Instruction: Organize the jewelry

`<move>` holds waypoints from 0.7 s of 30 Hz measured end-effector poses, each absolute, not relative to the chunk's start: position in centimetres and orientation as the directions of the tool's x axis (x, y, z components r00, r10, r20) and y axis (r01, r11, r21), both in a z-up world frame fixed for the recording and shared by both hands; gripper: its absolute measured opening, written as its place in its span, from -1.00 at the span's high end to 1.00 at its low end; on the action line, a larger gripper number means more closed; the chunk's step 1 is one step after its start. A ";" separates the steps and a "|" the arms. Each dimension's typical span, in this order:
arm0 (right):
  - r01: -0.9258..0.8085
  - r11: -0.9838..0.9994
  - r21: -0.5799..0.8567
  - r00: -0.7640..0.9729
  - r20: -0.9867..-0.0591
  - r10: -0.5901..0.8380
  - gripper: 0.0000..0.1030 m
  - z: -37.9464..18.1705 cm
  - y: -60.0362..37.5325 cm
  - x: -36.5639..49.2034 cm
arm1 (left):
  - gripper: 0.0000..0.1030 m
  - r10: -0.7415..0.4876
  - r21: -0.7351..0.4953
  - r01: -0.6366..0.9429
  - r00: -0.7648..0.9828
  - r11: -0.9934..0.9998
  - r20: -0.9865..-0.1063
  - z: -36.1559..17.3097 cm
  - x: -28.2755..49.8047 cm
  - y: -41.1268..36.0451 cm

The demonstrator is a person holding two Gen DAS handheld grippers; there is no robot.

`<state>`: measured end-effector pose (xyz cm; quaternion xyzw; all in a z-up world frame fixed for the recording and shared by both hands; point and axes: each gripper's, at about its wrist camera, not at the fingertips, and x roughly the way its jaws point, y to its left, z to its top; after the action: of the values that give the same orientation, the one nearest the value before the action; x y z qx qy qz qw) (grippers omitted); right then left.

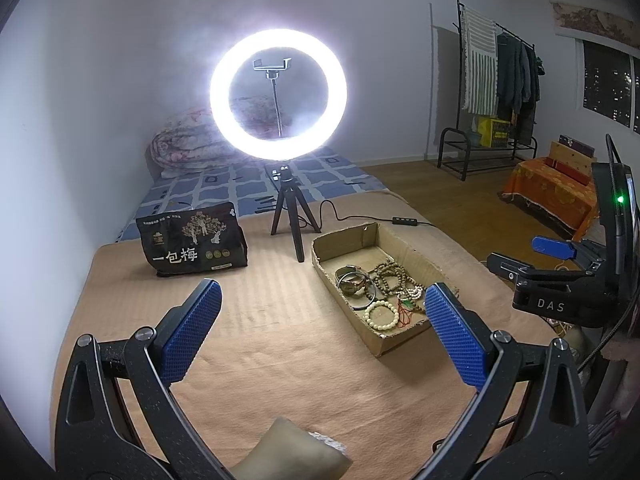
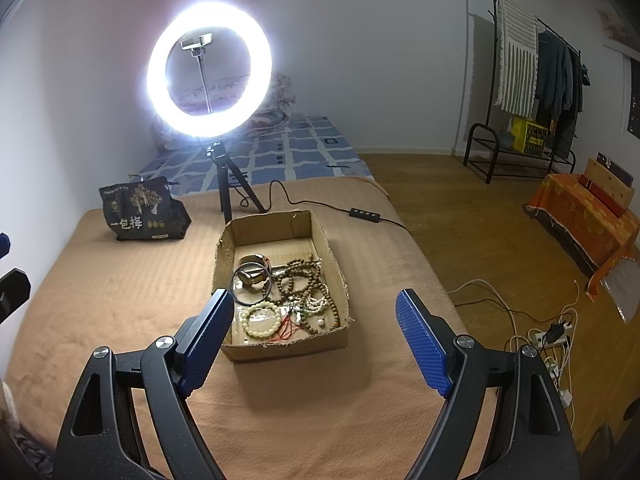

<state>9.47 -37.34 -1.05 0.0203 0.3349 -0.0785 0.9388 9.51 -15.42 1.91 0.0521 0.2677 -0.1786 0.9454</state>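
A shallow, open brown cardboard box (image 2: pixel 280 280) with ragged edges sits on a tan blanket (image 2: pixel 120 300) covering the work surface. Inside the box lies the jewelry in a loose tangle: a pale cream beaded bracelet (image 2: pixel 262 321) at the near end, long strands of brown wooden beads (image 2: pixel 304 280) toward the right side, a thin dark bangle (image 2: pixel 252 284) looped over a metallic watch (image 2: pixel 256 276) toward the left, a short string of white beads (image 2: pixel 318 304), and thin red cord (image 2: pixel 286 330) trailing toward the near wall.

The right gripper (image 2: pixel 314 340), black-framed with blue textured pads, hangs above the near end of the box with jaws spread wide and nothing between them. The left gripper (image 1: pixel 322 332), of the same make, is likewise spread wide and empty, positioned over bare blanket to the left of the box (image 1: pixel 372 280); its right pad overlaps the box's near corner in the left wrist view.

Behind the box stands a lit white ring light (image 2: pixel 210 70) on a small black tripod (image 2: pixel 228 188), its black cable (image 2: pixel 320 204) running off to the right. A black printed drawstring pouch (image 2: pixel 144 212) rests on the blanket to the left, well apart from the box.
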 end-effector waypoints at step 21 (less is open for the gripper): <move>0.160 0.987 -0.016 0.762 -0.633 -0.134 -0.61 -1.0 -37.2 9.5 | -1.00 -0.299 0.015 0.359 0.801 0.933 -0.518 1.7 9.6 -15.1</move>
<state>9.49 -37.20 -1.03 0.0196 0.3356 -0.0783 0.9385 9.60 -15.07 1.71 0.0564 0.2632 -0.1737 0.9473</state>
